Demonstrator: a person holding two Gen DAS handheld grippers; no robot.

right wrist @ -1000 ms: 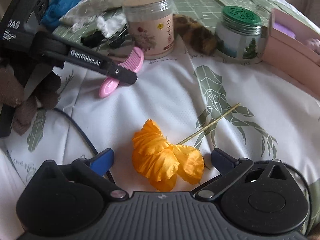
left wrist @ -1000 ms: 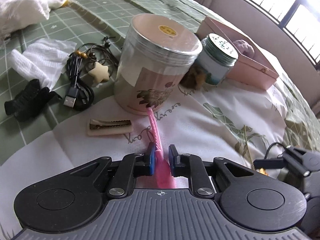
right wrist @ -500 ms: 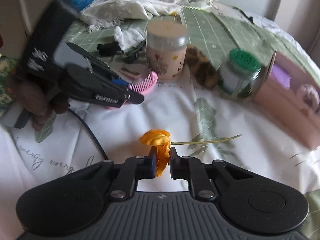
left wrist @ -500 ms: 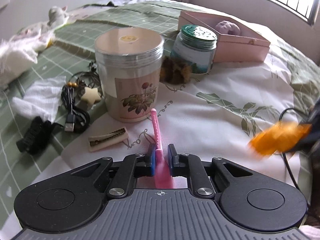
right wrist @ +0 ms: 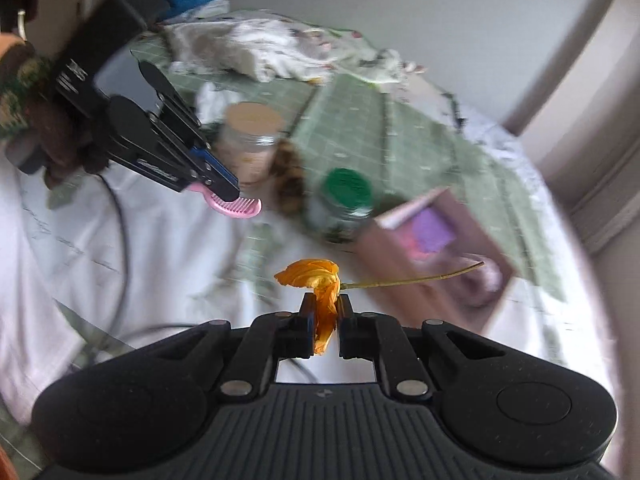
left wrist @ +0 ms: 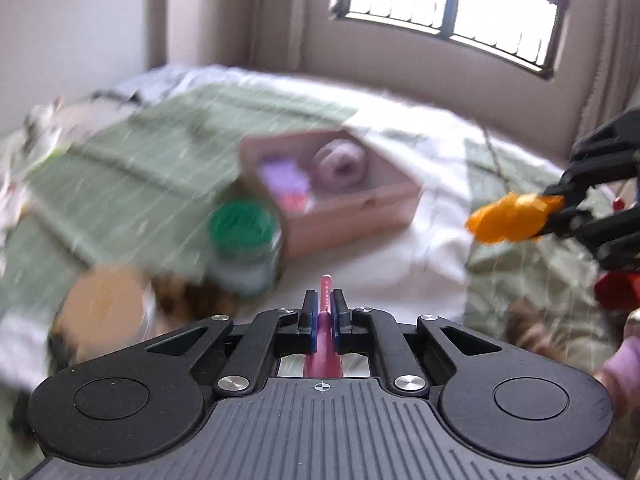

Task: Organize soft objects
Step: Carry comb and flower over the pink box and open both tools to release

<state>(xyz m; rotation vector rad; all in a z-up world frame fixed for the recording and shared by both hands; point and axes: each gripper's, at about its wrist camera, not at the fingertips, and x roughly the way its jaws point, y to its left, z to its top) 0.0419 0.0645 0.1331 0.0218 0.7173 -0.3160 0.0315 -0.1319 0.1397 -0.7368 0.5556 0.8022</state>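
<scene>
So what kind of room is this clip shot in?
Most likely a bedroom: the items lie on a bed with a white printed sheet and green checked cover, beside a curtained window, with crumpled laundry behind.

Jar point(left wrist: 243, 248) just left of box point(left wrist: 352, 216), donut point(left wrist: 339, 165) inside.

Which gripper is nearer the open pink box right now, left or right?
Right, though the margin looks small. The right gripper, shut on the orange fabric flower, hovers beside the open pink box, the stem reaching over it. The left gripper, holding the pink comb, hangs back beyond the green-lidded jar.
</scene>
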